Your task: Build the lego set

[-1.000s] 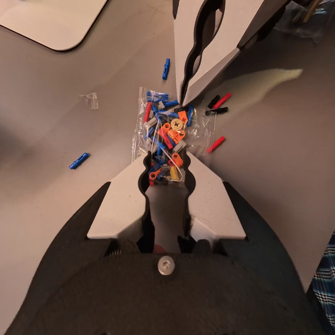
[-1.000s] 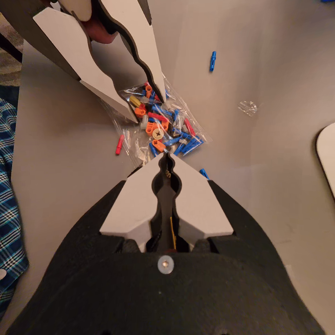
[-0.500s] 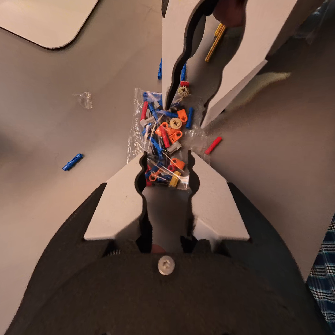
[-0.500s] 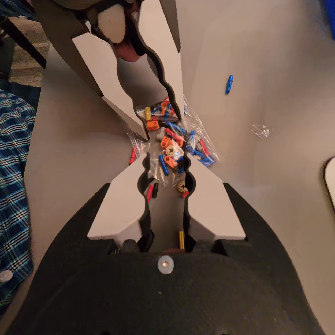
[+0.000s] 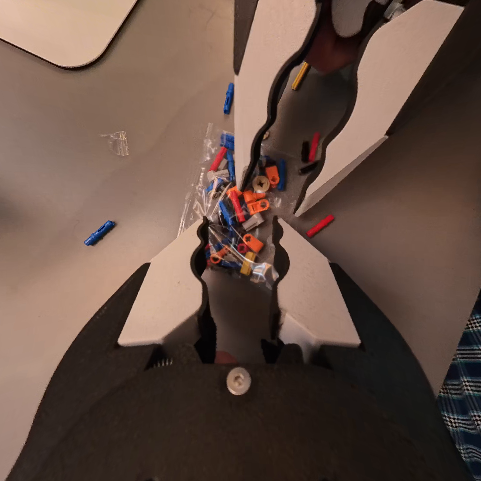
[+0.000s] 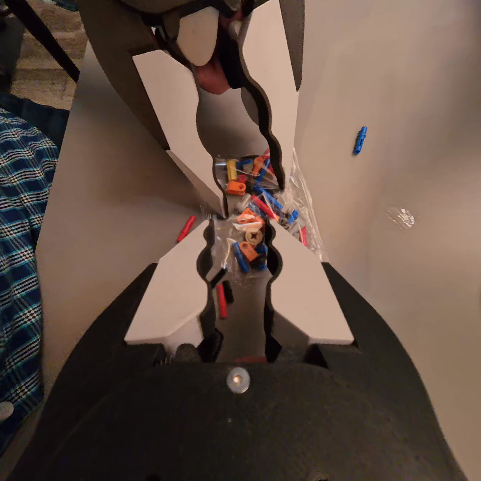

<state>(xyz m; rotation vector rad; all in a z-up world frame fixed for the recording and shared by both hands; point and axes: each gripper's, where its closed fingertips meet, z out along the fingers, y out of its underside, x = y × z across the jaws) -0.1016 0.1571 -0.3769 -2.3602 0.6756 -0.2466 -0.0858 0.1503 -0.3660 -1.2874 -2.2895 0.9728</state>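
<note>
The right gripper (image 6: 240,223), which a second ago had its fingers pressed together on the far end of the clear parts bag (image 5: 234,229), now has them spread apart and straddling that end. The left gripper (image 5: 240,221) is likewise parted, as it was before, with the near end of the bag lying between its fingers, nothing gripped.

The bag rests flat on the grey worktop (image 5: 130,182), most of the small blue, orange and red pieces inside. Spilled pieces lie loose beyond it — a red pin (image 5: 319,226), black and red pins (image 5: 309,153) between the right fingers, two blue pins (image 5: 99,233) farther off.

Judgement: the bag is released and open; emptying has barely begun, and no assembly is under way.
</note>
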